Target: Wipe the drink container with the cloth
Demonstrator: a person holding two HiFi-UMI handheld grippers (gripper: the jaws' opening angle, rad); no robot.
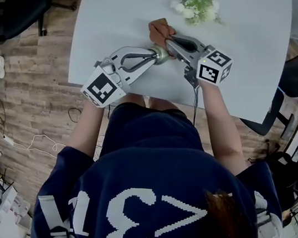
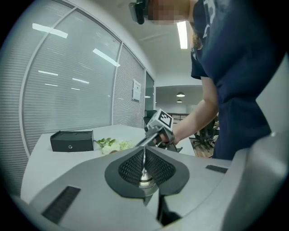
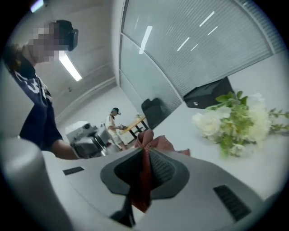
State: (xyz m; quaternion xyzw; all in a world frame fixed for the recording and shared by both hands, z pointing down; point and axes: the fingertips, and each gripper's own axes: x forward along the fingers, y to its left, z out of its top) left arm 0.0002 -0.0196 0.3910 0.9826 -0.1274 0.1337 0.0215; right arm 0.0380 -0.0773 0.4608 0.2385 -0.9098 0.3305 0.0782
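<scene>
Plainly, the left gripper (image 1: 149, 59) was seen shut tight on the metal drink container (image 1: 161, 55), which was held at its tips over the white table (image 1: 115, 14), a silvery edge pinched between the pads. The reddish-brown cloth (image 1: 160, 29) was clamped in the right gripper (image 1: 170, 41), bunched beyond its tips, just beside the container. Whether cloth and container touched could not be told. White flowers (image 1: 196, 4) were seen lying nearby.

Bright, even ceiling light (image 2: 183, 34); fisheye warp at edges; background perhaps slightly soft.
</scene>
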